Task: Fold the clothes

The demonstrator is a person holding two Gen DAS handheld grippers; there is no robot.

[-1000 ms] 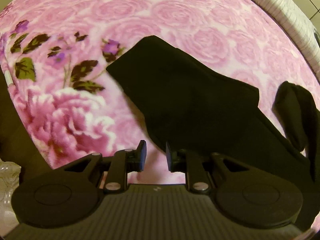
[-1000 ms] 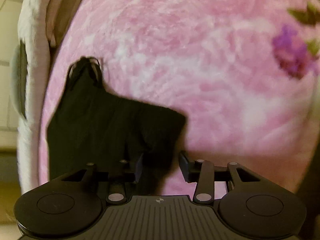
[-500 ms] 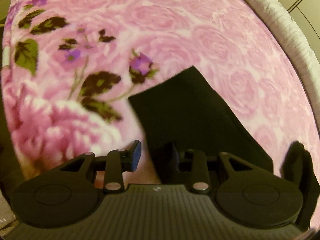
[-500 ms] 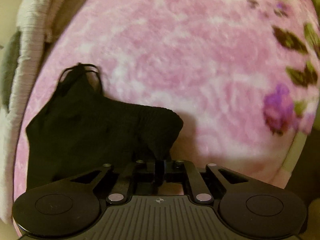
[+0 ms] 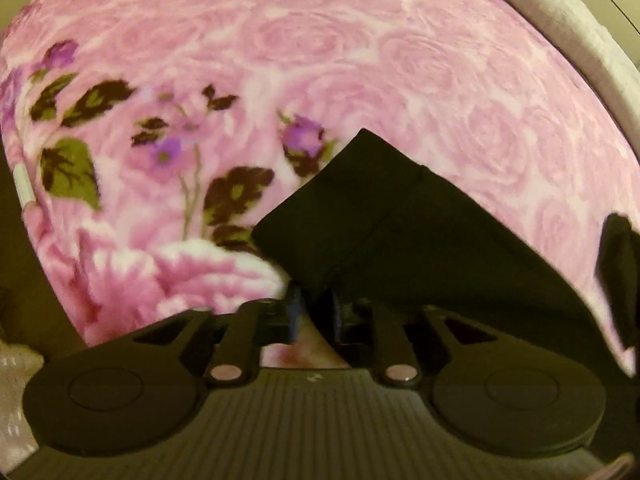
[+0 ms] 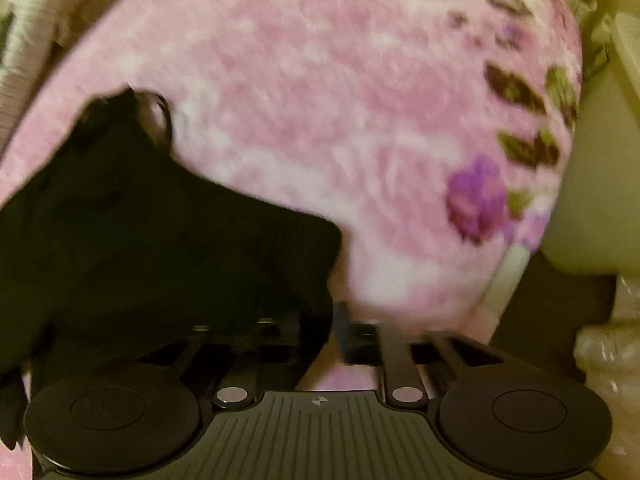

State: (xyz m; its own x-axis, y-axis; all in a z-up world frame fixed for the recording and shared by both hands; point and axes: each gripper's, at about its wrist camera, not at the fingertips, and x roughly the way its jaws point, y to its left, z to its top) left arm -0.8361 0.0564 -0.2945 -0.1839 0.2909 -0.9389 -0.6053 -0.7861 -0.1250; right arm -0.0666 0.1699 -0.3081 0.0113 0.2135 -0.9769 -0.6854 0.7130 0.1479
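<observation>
Black garment (image 5: 400, 240) lies on the pink floral blanket (image 5: 320, 60), one corner at each gripper. Left gripper (image 5: 314, 314): jaws have just been closing and pinch the near corner. Right gripper (image 6: 320, 332): jaws have just been opening; the other corner (image 6: 200, 260) sits between them, blurred, and I cannot tell if the pads press it.

Advice: confirm both pinches before lifting, then raise together so the hem stays taut.

Versus one second back: the left gripper, then apart from the cloth, is now on it.

Blk garment (image 5: 420, 232) on pink floral blanket (image 5: 320, 60)
</observation>
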